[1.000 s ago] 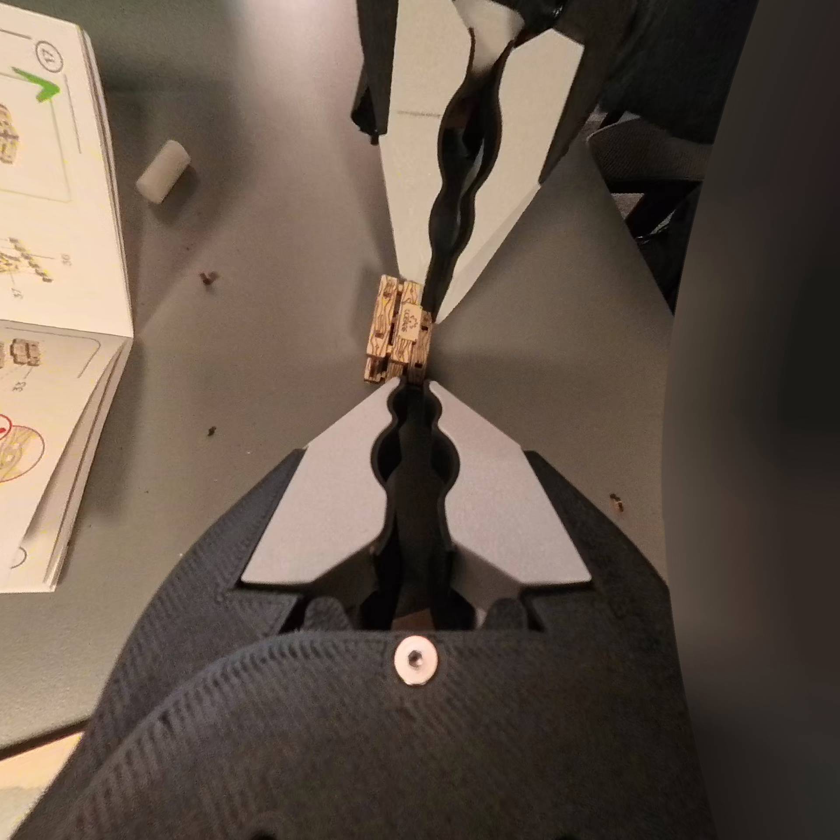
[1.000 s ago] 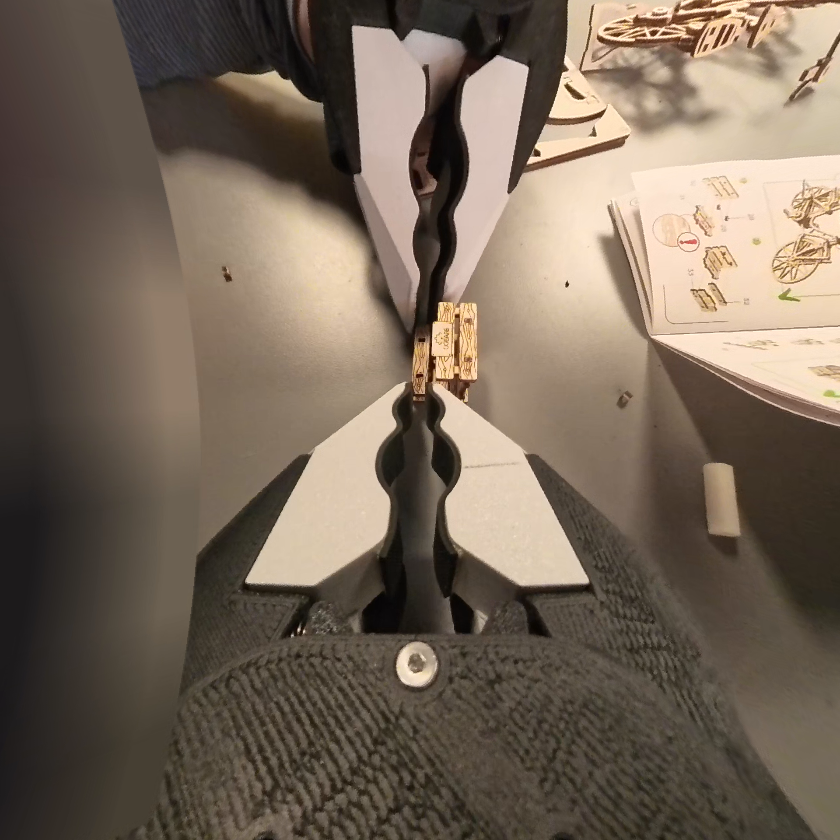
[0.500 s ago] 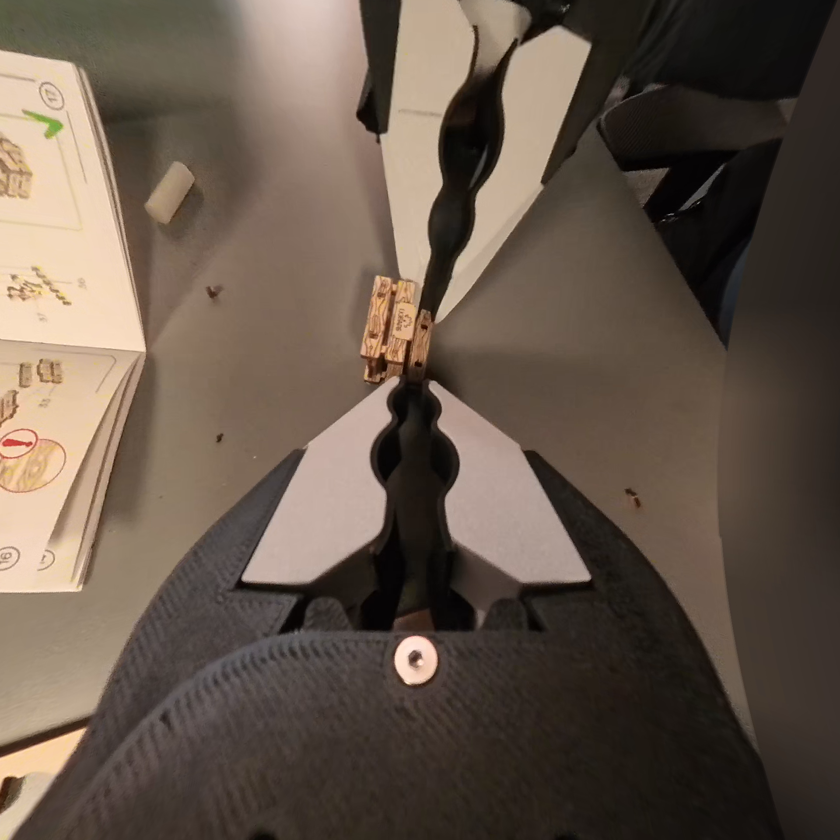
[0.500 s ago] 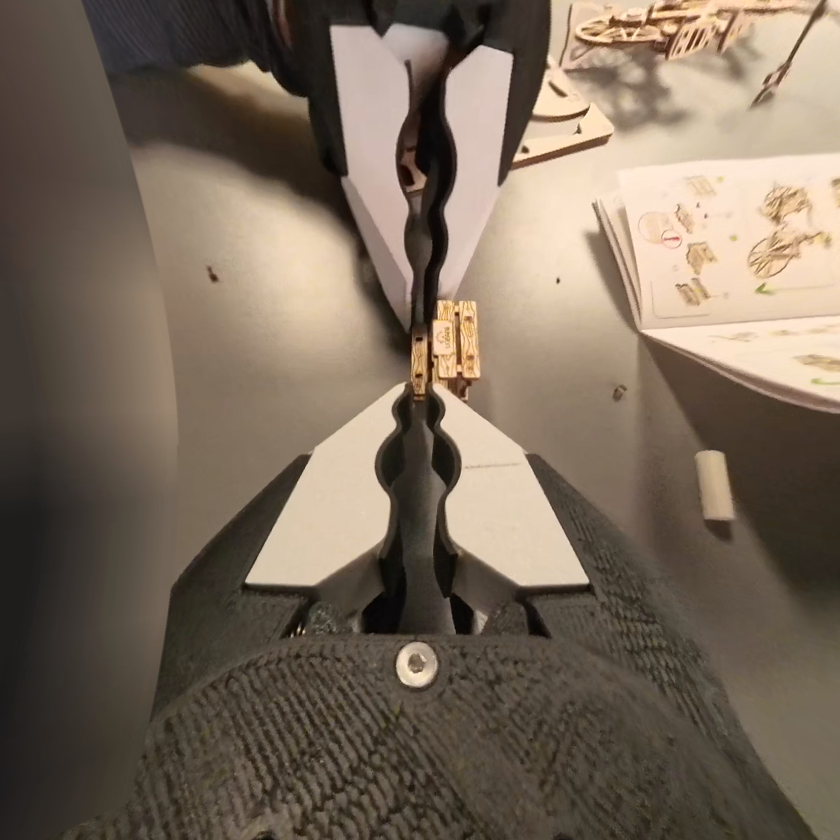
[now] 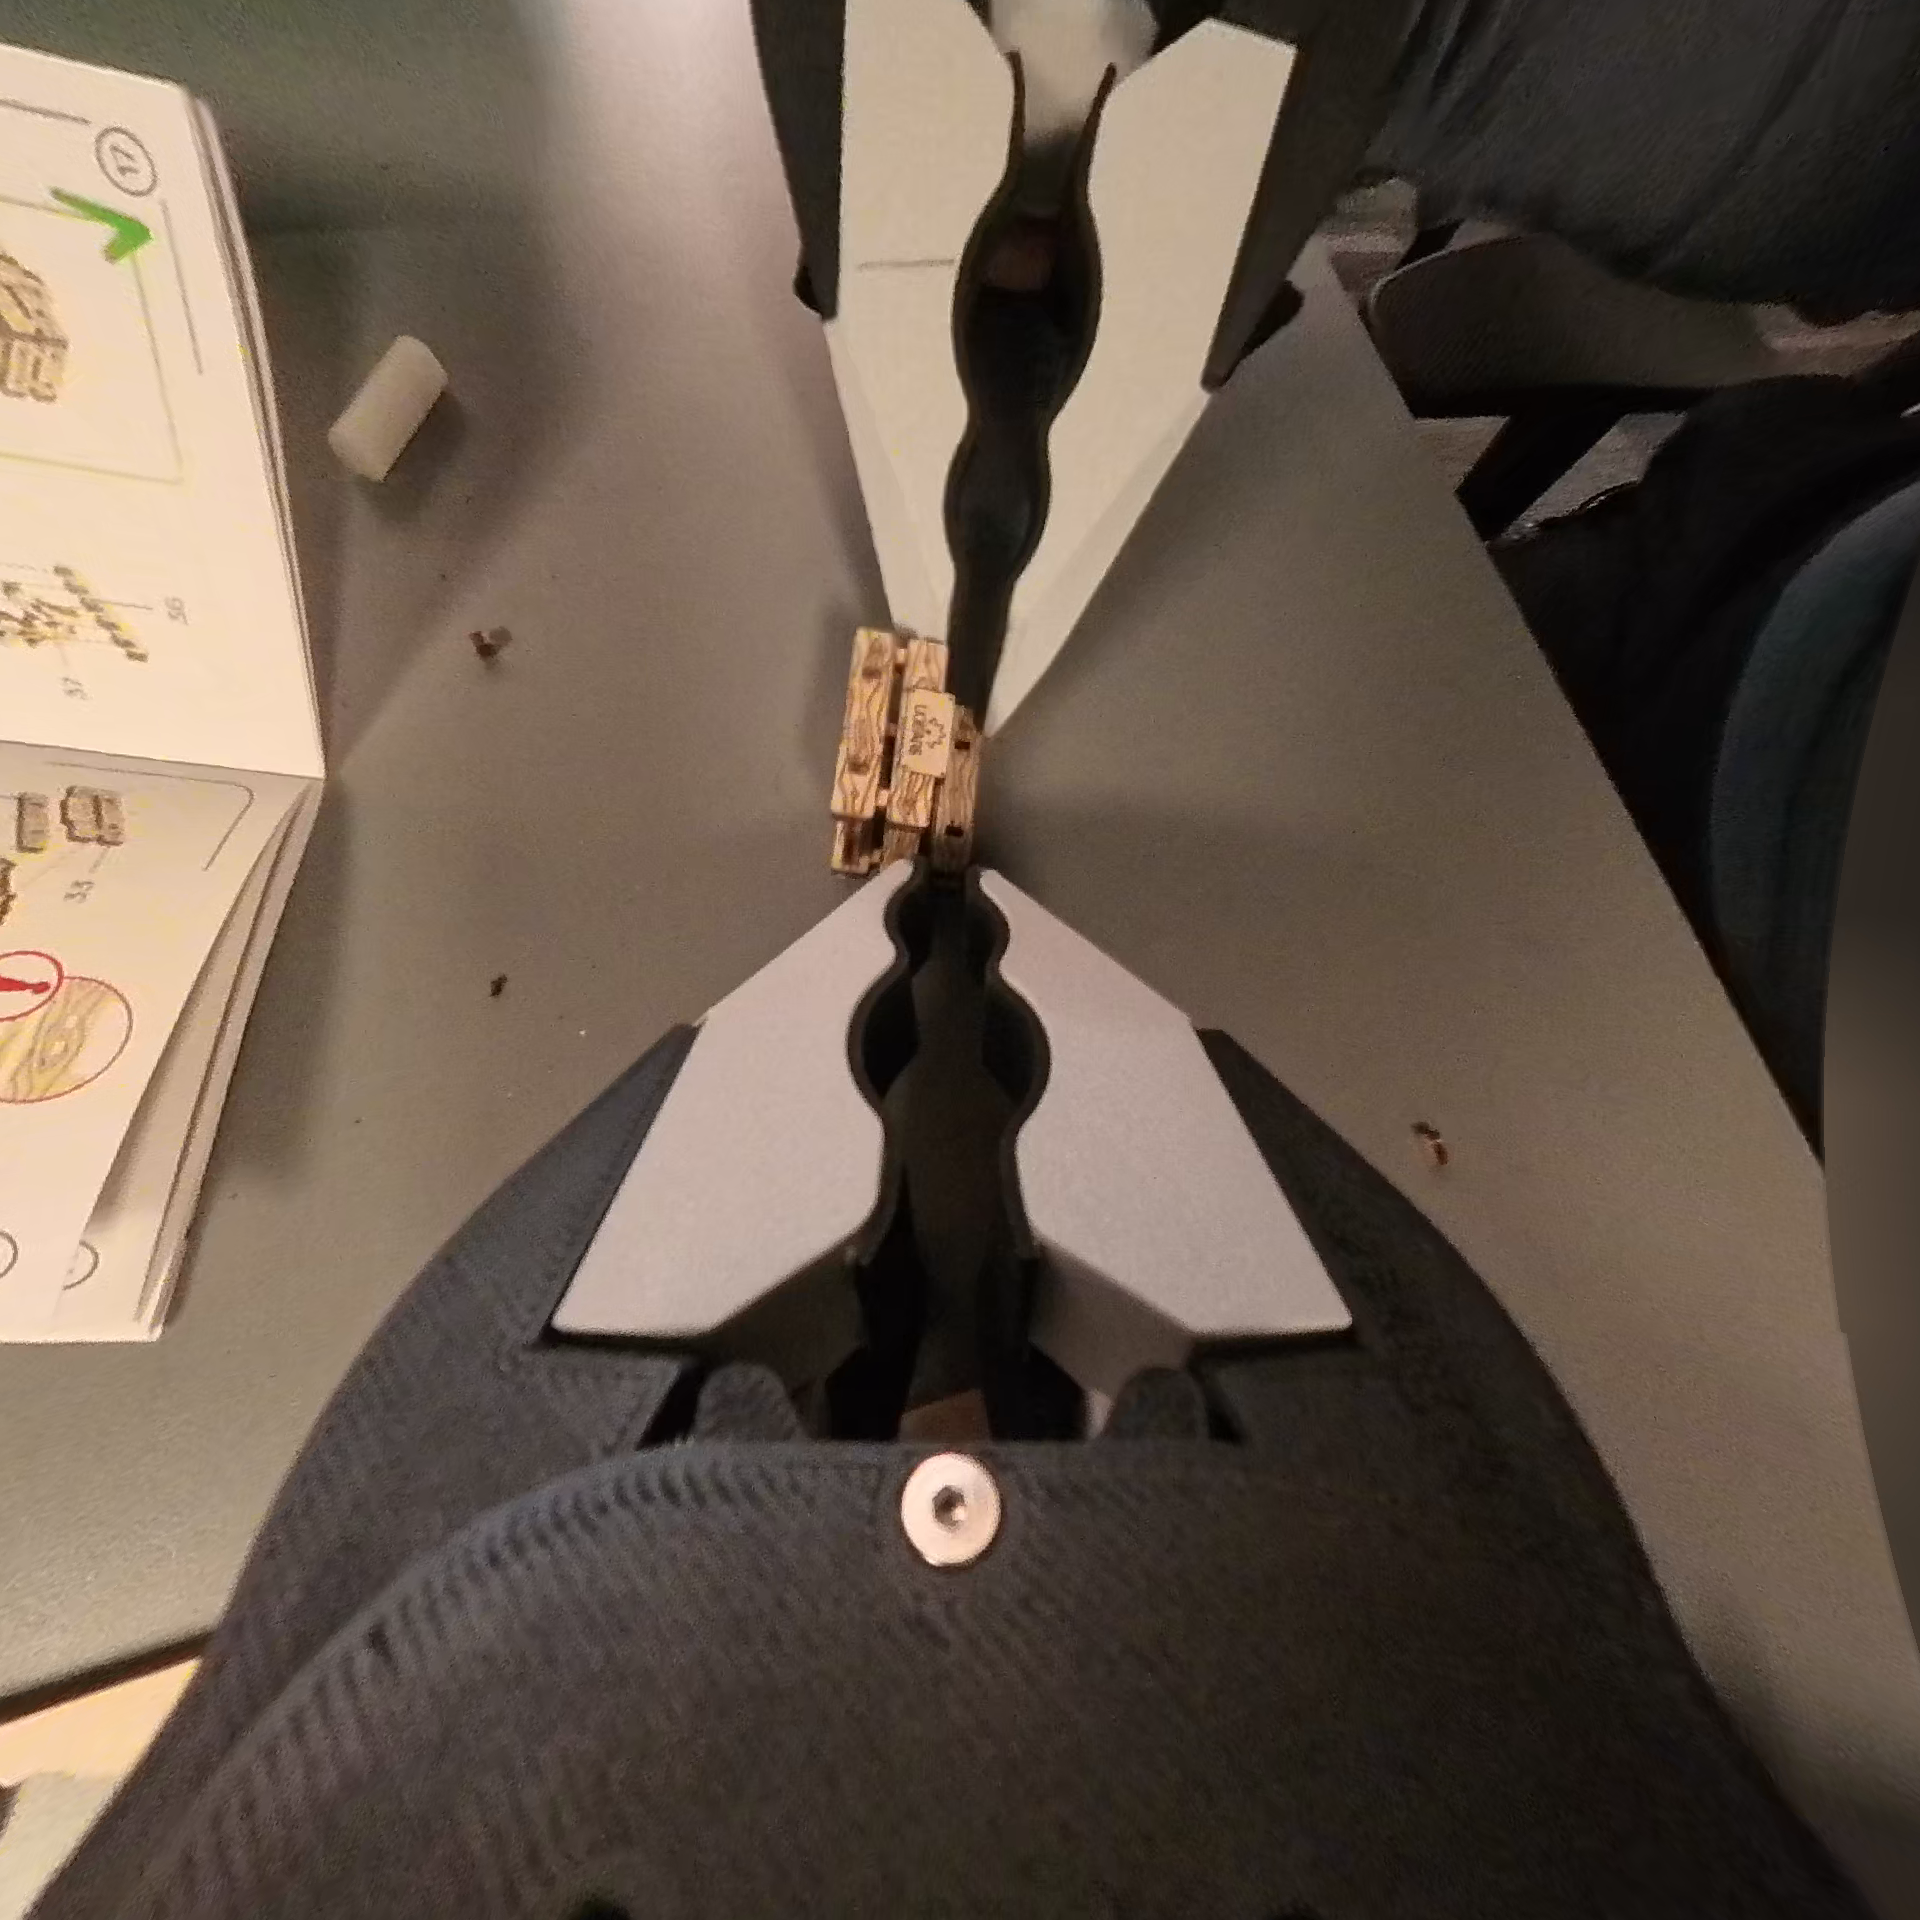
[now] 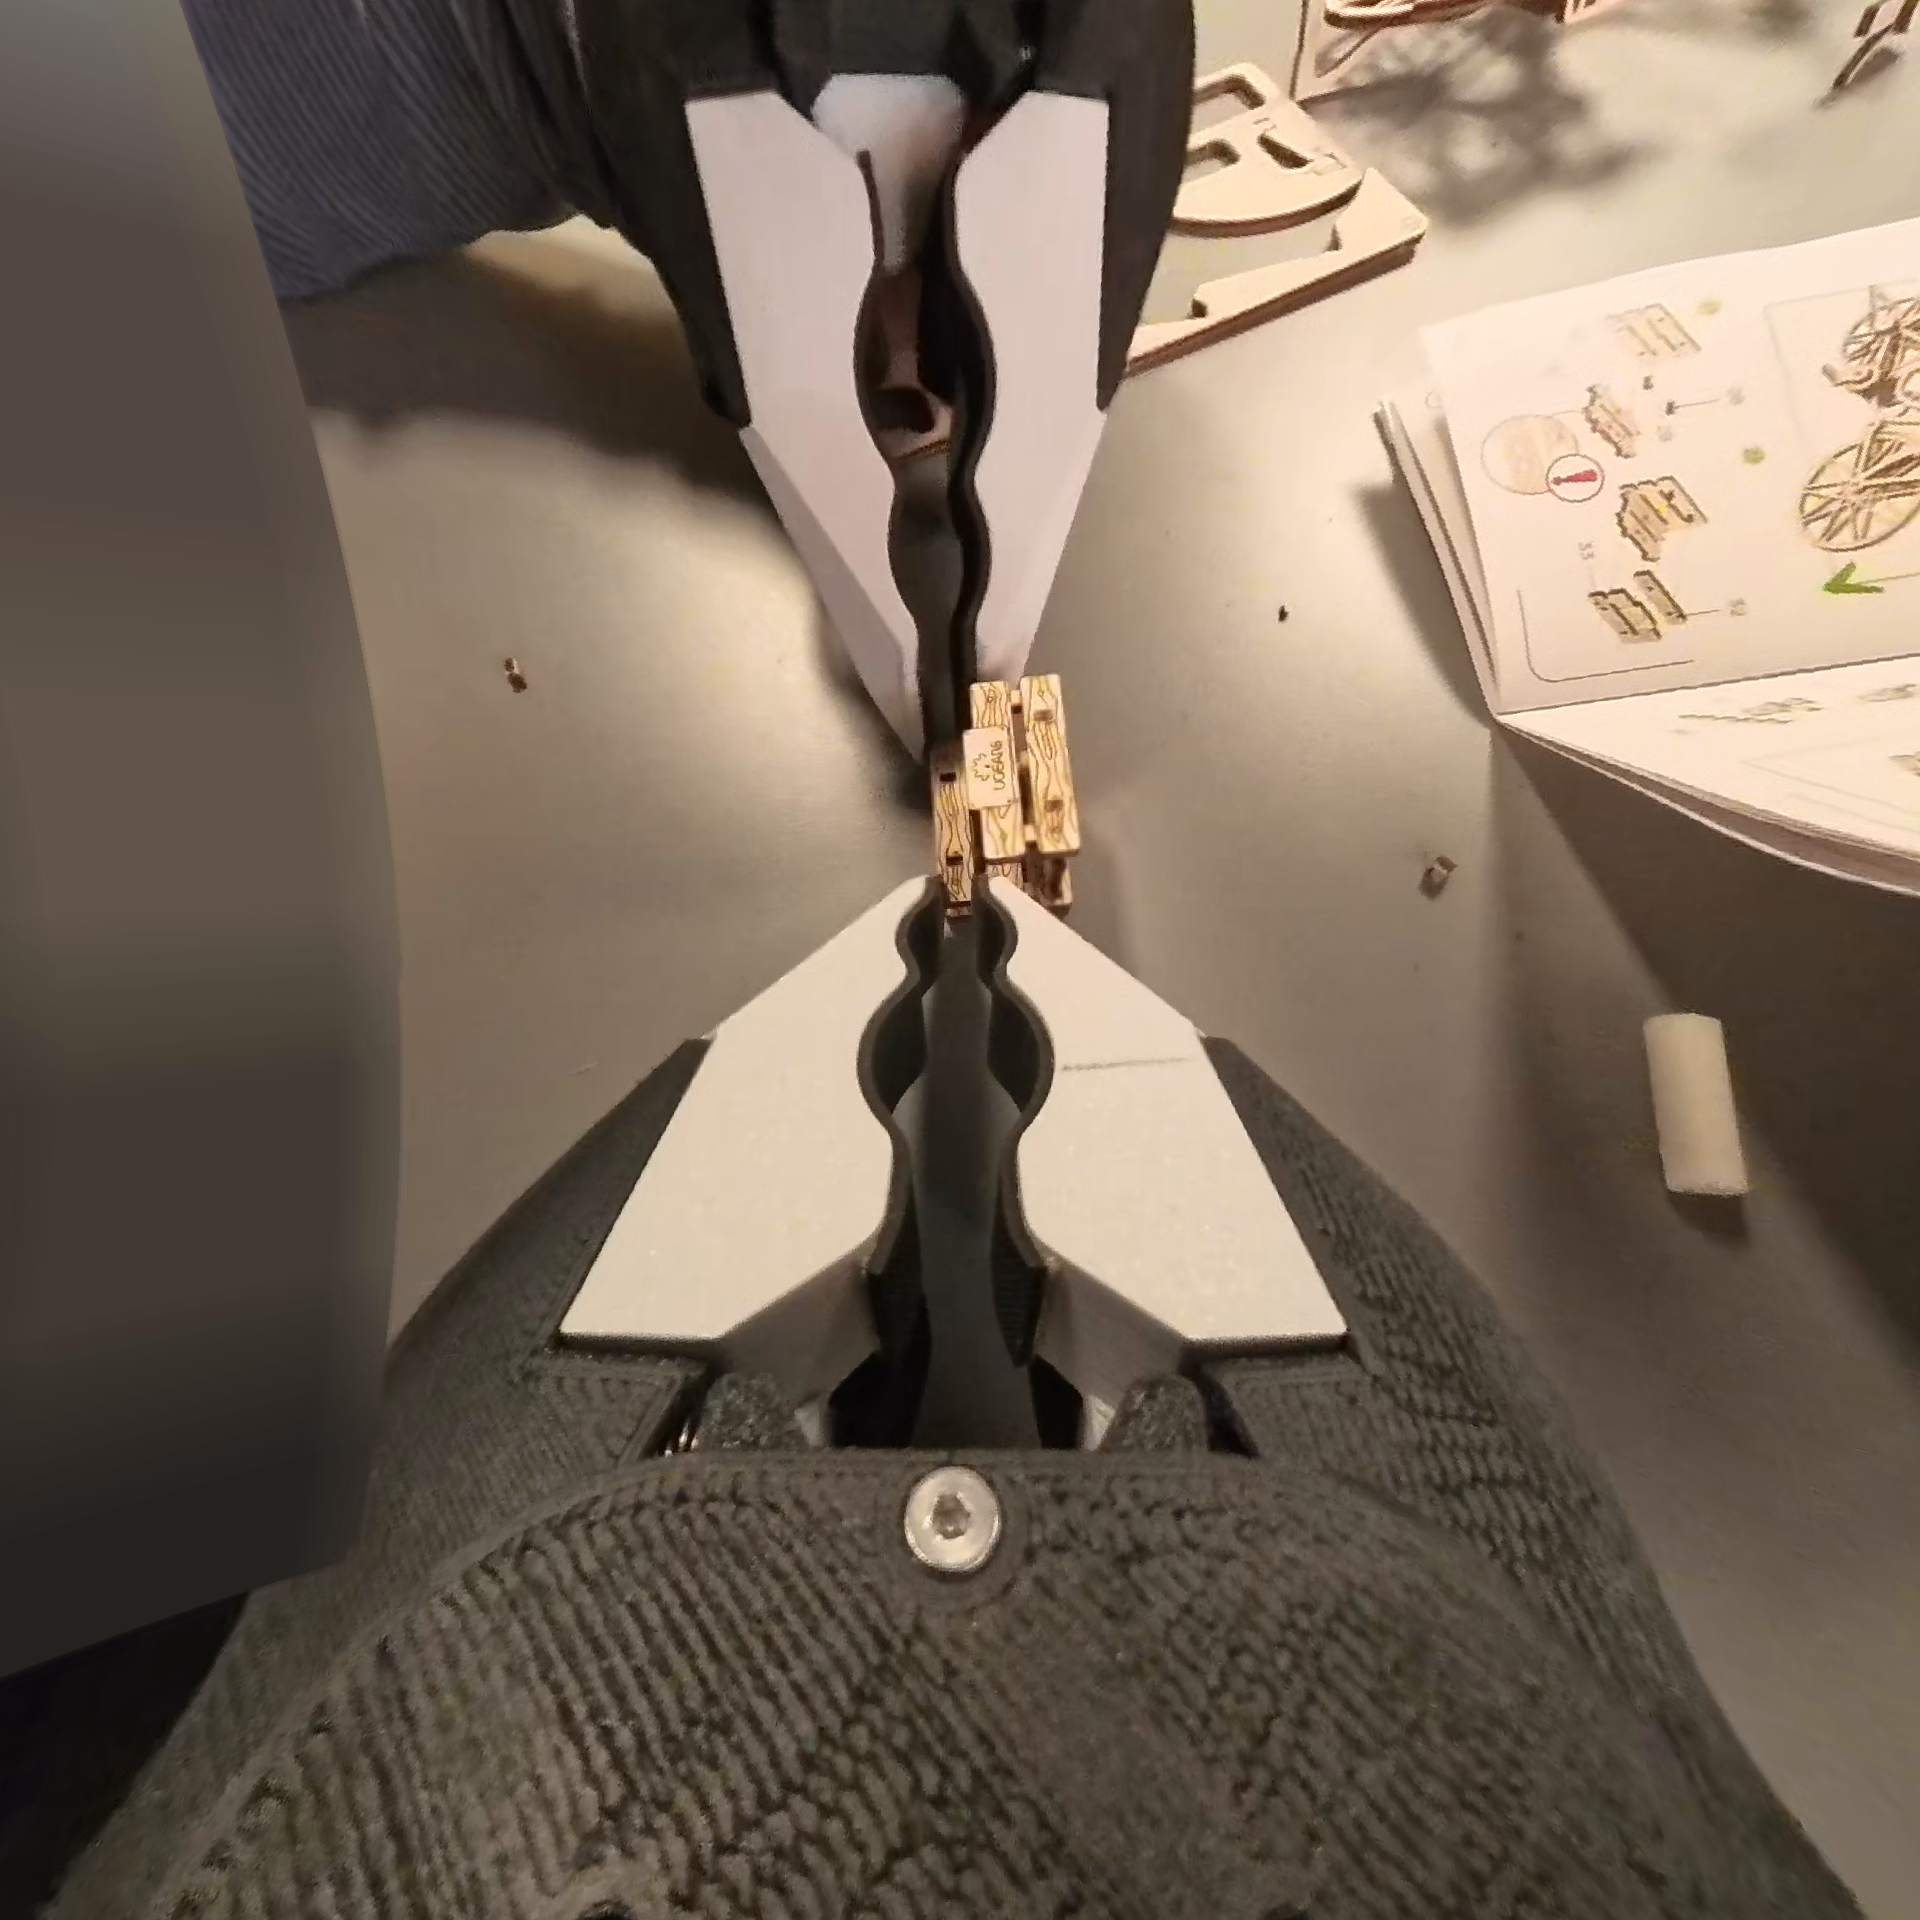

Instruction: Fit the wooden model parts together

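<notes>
I judged the fitting nearly done: the wooden block assembly [image 5: 902, 774] already looked joined, hanging above the worktop [image 5: 582, 727]. My left hand-held gripper [image 5: 948, 878] pinched its 6 o'clock end, closed; my right hand-held gripper [image 6: 961, 902] clamped the opposite end, at 12 o'clock.

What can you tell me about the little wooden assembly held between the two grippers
The wooden assembly is a small, pale laser-cut plywood block of several thin slats stacked side by side, with dark engraved grain lines and a small engraved plate on its upper face. It hangs above the grey table, not resting on it. The left gripper pinches one outer slat from one end, while the right gripper pinches the same side from the opposite end. Both are shut on it, tip to tip.
</notes>
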`<state>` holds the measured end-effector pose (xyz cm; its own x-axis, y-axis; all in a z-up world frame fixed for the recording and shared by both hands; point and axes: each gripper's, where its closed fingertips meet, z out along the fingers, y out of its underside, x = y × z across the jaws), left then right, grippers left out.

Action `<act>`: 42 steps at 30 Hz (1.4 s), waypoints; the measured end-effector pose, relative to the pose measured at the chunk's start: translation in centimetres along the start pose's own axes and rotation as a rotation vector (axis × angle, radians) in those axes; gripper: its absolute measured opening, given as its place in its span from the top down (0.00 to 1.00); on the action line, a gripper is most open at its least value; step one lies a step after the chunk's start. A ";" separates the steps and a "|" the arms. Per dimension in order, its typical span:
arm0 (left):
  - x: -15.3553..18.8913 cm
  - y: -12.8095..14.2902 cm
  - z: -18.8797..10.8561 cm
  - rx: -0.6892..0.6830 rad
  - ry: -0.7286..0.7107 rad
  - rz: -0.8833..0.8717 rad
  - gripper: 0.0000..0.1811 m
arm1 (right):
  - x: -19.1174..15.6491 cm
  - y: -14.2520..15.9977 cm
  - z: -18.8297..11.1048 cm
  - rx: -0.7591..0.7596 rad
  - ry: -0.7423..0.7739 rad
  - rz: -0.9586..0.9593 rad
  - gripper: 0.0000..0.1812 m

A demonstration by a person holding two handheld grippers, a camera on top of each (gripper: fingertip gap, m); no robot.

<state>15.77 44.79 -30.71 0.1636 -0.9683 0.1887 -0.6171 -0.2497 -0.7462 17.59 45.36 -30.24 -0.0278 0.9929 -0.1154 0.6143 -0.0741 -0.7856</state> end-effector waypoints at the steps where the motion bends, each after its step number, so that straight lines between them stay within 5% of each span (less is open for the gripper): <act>1: 0.0 0.0 0.0 0.000 -0.009 0.007 0.97 | 0.0 0.0 0.0 0.000 0.006 -0.008 0.98; 42: -0.7 -1.0 -1.2 0.093 -0.067 0.035 0.90 | 1.1 -0.3 0.6 -0.022 0.001 -0.047 0.98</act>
<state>15.37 45.72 -29.38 0.1964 -0.9731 0.1205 -0.5498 -0.2110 -0.8082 16.93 46.41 -30.52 -0.0562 0.9954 -0.0781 0.6298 -0.0254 -0.7764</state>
